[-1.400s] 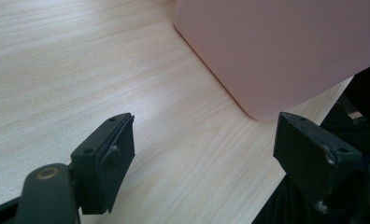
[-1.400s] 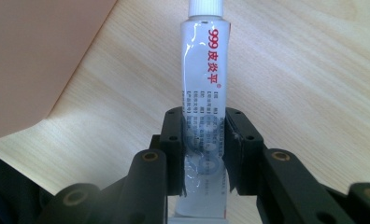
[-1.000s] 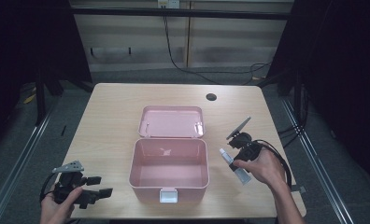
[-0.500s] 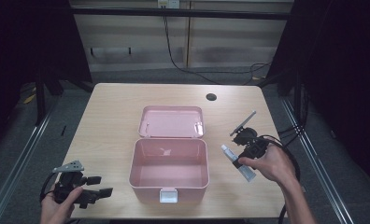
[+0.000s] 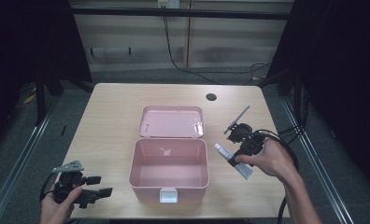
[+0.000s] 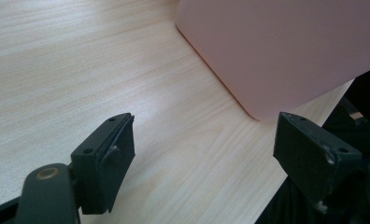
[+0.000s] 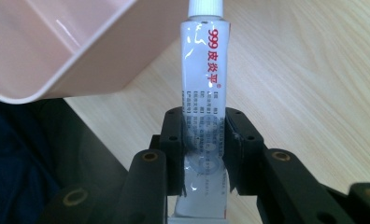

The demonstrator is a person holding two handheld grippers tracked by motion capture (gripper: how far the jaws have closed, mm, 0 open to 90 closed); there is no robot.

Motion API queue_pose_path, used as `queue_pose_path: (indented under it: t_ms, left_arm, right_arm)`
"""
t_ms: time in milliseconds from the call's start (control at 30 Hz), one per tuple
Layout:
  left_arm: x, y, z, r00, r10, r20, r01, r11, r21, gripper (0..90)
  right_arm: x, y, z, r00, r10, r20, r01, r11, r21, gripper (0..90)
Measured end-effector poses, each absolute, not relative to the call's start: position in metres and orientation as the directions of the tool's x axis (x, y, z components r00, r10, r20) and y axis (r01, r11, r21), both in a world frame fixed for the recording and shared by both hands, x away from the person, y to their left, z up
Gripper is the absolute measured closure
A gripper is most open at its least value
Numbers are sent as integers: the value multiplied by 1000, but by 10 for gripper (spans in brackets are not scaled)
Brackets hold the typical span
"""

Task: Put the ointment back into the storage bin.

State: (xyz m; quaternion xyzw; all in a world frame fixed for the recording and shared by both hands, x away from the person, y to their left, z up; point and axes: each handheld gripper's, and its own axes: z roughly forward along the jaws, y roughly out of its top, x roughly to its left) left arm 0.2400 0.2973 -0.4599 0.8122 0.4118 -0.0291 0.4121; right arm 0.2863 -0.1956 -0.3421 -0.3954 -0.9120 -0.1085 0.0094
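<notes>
Wooden table (image 5: 108, 121) | right gripper (image 5: 233, 159) clamped on white tube (image 7: 204, 84), just right of open pink box (image 5: 170, 184) | left gripper (image 5: 97, 185) apart, holding nothing | risk: thin tube may slip out sideways, missing box.

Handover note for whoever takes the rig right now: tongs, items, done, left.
Right tongs: shut on the white ointment tube, gripped at its lower half, cap end pointing away; held above the table just right of the pink box.
Left tongs: open, nothing between them, low over the table's near left part, beside the box's corner.
Pink box: open, lid laid back, inside looks empty.
Done: tube picked up.
Left, likely: carry the tube over the box, set it inside, release; perhaps close the lid afterwards.
</notes>
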Motion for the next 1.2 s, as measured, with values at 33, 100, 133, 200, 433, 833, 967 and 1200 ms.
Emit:
queue_pose_path:
  t_ms: [33,100,133,200,433,833,967,1200]
  left_arm:
    - [240,297,-460,660,645,-387,693,-323,645,204]
    - [240,297,-460,659,645,-386,693,-322,645,204]
    - [240,297,-460,659,645,-386,693,-322,645,204]
    - [240,297,-460,659,645,-386,693,-321,646,204]
    - [240,298,-460,660,646,-384,692,-323,646,204]
    - [240,298,-460,659,647,-383,692,-321,647,204]
    - [240,298,-460,661,646,-382,691,-325,646,204]
    - [240,299,-460,656,651,-382,692,-317,648,204]
  right_arm:
    - [286,-194,-340,-695,711,104,716,672,189,707]
    - [286,-191,-335,-702,704,107,709,677,195,707]
    - [286,-190,-333,-707,698,114,705,681,197,708]
    - [286,-187,-328,-717,689,109,695,692,195,708]
    - [288,-177,-317,-771,625,119,636,747,193,707]
    - [291,-153,-305,-822,558,113,569,795,210,707]
    - [293,-139,-302,-838,534,112,545,810,215,707]
    - [295,-123,-300,-852,513,105,523,823,222,707]
